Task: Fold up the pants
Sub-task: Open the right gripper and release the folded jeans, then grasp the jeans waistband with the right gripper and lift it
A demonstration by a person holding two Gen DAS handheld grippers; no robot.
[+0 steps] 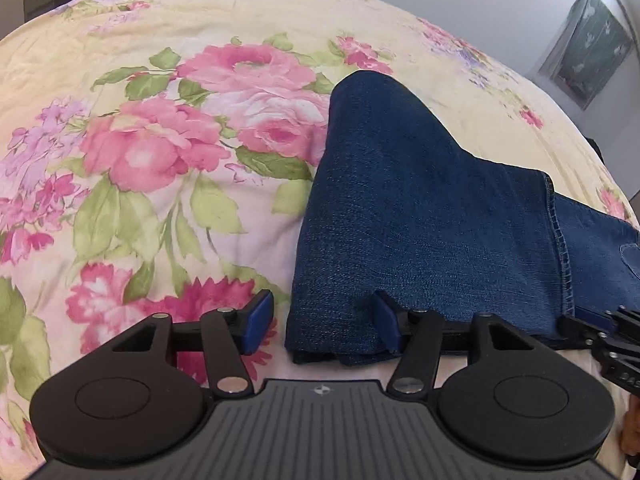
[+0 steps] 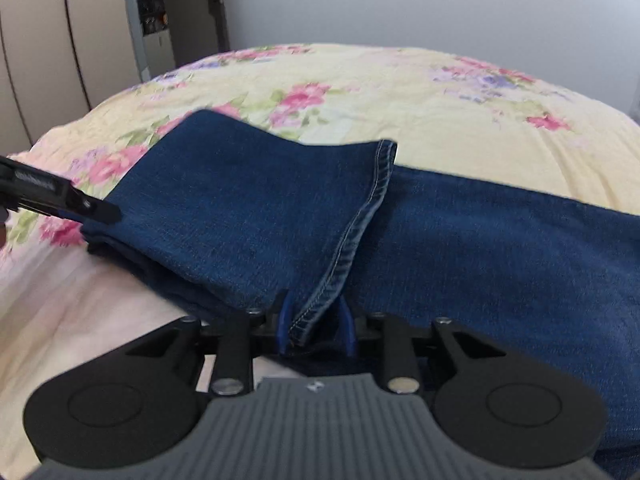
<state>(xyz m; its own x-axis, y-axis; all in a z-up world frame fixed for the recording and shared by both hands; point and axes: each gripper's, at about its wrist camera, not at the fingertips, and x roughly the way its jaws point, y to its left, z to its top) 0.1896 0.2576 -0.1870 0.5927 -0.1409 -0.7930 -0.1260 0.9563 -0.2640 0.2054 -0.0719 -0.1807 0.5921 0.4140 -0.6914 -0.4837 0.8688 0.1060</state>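
The pants (image 1: pixel 420 208) are dark blue denim, a coarse woven cloth with a speckled, matt face; their hem (image 2: pixel 352 236) carries rows of pale thread stitching; the bedsheet (image 1: pixel 160 152) beneath is soft, matt printed cloth, lightly creased, with pink flowers on pale yellow; the left gripper (image 1: pixel 322 322) has matt black plastic arms, small shiny metal pins and smooth blue pads; the right gripper (image 2: pixel 316 328) is built alike, with a ribbed grey plastic body; the wall (image 2: pixel 440 4) looks smooth, painted and matt.
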